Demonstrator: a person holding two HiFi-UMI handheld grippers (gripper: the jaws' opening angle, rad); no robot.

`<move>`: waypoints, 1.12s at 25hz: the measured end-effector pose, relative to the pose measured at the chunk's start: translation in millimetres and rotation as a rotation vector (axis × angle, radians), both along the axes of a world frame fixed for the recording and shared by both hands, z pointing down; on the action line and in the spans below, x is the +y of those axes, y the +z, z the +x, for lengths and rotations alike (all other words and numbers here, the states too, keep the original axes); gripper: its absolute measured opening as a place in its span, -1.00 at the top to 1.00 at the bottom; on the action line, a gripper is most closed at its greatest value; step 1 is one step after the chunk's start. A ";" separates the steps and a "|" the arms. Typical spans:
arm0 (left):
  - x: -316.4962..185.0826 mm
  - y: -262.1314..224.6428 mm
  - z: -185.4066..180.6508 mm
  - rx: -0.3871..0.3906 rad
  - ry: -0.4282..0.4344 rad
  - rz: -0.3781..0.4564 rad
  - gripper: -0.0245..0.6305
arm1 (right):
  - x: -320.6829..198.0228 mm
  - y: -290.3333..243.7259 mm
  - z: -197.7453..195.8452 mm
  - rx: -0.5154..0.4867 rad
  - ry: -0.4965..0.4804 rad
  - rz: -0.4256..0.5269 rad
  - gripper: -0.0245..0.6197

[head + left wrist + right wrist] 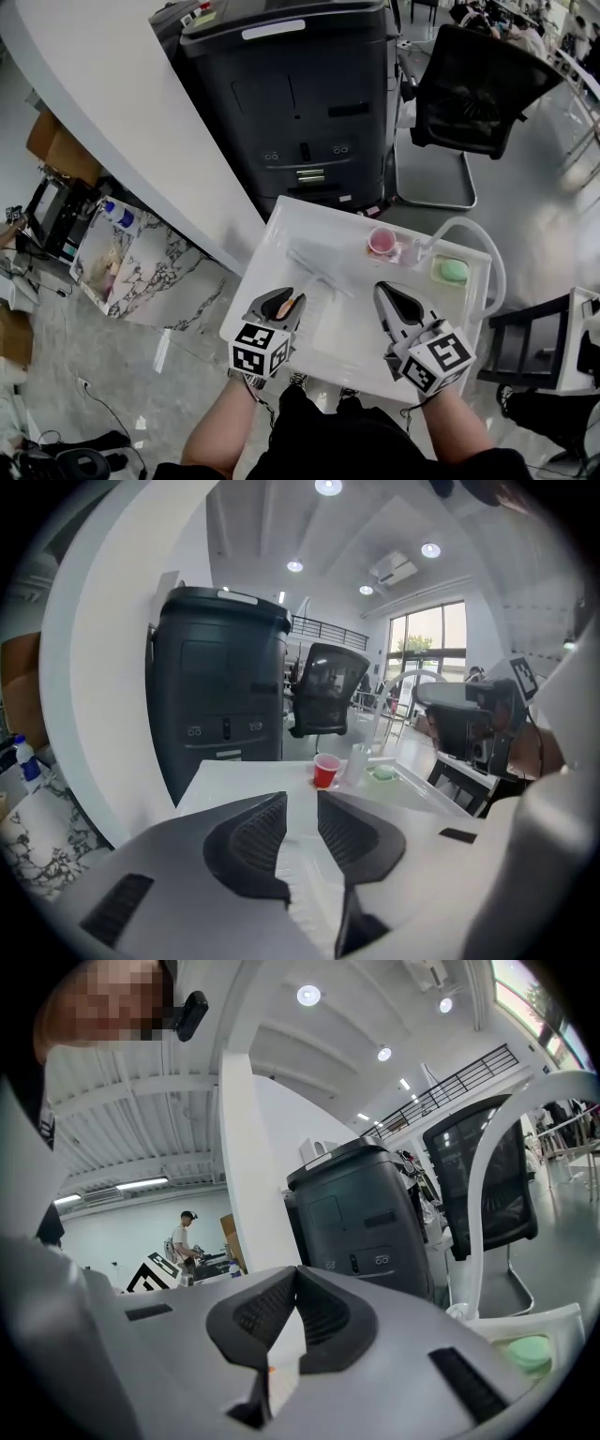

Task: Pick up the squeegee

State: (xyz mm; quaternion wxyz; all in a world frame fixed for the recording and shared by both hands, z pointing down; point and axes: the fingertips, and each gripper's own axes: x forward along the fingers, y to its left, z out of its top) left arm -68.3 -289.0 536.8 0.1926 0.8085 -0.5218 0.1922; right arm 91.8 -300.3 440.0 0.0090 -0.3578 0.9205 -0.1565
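The squeegee (317, 269), pale and see-through, lies flat near the middle of the white table (281, 225). My left gripper (284, 296) hovers just short of the squeegee's near end, its jaws a little apart with nothing pressed between them. In the left gripper view, the left gripper (302, 799) shows a narrow gap with a pale ribbed strip on the table below it. My right gripper (382, 289) is to the right of the squeegee and apart from it. In the right gripper view, the right gripper (296, 1273) has its tips touching and holds nothing.
A red cup (382, 241), a green sponge (454, 270) and a white arched faucet (469, 230) stand at the table's far right. Beyond are a dark printer (300, 103), a black office chair (478, 89) and a curved white counter (112, 112).
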 end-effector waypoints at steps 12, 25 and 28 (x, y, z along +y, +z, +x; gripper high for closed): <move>-29.3 132.2 -13.0 -0.207 0.209 -0.295 0.29 | -4.0 32.4 6.8 0.048 0.194 -0.099 0.87; -50.7 198.7 -9.2 -0.274 0.356 -0.449 0.29 | -2.9 60.8 14.8 0.084 0.361 -0.176 0.87; -53.6 203.8 -5.9 -0.278 0.375 -0.463 0.29 | -5.3 63.0 16.3 0.082 0.379 -0.184 0.87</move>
